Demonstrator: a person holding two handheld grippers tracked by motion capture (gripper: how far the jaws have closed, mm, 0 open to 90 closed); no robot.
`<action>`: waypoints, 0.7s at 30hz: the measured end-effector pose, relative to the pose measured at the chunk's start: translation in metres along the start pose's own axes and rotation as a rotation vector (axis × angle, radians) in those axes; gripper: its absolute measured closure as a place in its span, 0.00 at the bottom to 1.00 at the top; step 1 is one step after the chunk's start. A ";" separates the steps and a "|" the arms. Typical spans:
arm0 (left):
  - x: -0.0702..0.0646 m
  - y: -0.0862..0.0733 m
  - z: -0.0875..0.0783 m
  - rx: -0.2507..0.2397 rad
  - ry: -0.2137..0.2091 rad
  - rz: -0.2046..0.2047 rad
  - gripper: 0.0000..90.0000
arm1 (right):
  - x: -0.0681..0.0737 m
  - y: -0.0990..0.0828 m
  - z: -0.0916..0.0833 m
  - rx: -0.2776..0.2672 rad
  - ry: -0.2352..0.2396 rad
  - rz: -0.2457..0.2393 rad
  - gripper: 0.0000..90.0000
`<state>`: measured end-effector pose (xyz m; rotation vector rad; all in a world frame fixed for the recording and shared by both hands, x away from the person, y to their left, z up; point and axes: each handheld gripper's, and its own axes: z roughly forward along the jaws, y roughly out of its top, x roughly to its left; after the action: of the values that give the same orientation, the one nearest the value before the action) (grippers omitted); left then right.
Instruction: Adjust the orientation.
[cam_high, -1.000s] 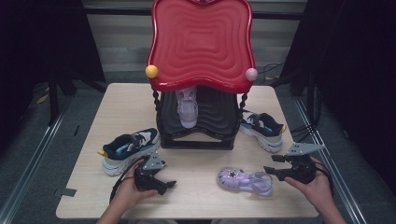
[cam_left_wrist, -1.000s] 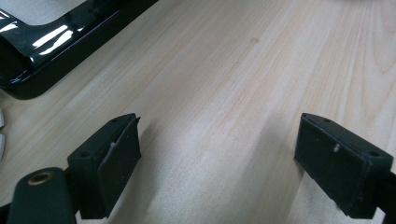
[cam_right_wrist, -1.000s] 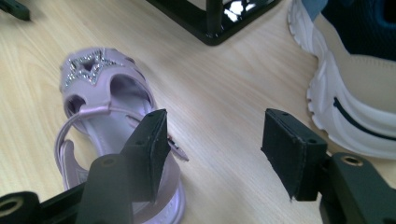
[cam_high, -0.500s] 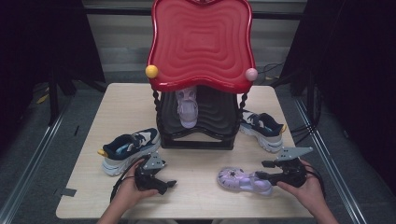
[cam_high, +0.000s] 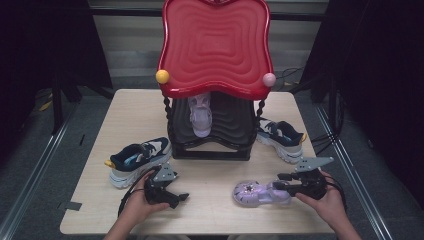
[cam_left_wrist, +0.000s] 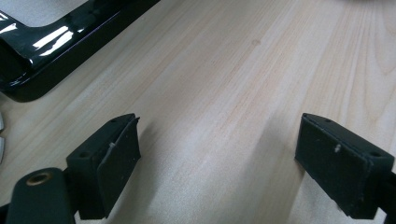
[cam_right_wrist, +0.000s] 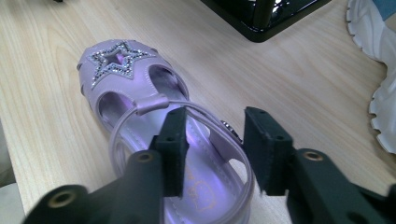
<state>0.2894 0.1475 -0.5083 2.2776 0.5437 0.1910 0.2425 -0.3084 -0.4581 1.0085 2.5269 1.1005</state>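
A lilac sandal (cam_high: 257, 193) with a glitter star on its toe (cam_right_wrist: 116, 60) lies on the wooden table (cam_high: 130, 115), front right. My right gripper (cam_high: 276, 181) reaches over its heel end. In the right gripper view the gripper (cam_right_wrist: 215, 135) has one jaw inside the shoe and one outside, with the side wall and thin strap between them. The jaws have just been closing, and a gap still shows at the pads. My left gripper (cam_high: 177, 199) rests on the table front left, open (cam_left_wrist: 224, 158), with bare wood between its pads.
A red-topped black shoe rack (cam_high: 215, 45) stands mid-table with a matching lilac sandal (cam_high: 201, 117) on its shelf. A navy sneaker (cam_high: 137, 157) lies left of it, another sneaker (cam_high: 280, 137) to its right. The rack's glossy base (cam_left_wrist: 56, 42) is near the left gripper.
My right gripper has slid left onto the sandal's heel end and its jaws have narrowed around the side wall. The left gripper has stayed put.
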 end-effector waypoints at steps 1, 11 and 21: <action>0.000 0.000 0.000 0.000 0.000 0.000 0.14 | 0.000 0.000 0.000 0.004 0.004 -0.002 0.77; 0.000 0.000 0.000 -0.001 0.000 -0.001 0.14 | 0.002 0.000 -0.003 -0.008 -0.020 -0.038 0.98; 0.000 0.000 0.000 -0.001 0.002 -0.004 0.14 | 0.000 0.008 -0.007 -0.084 -0.133 -0.017 0.99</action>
<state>0.2895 0.1471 -0.5083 2.2749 0.5496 0.1920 0.2433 -0.3081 -0.4471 1.0011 2.3606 1.0874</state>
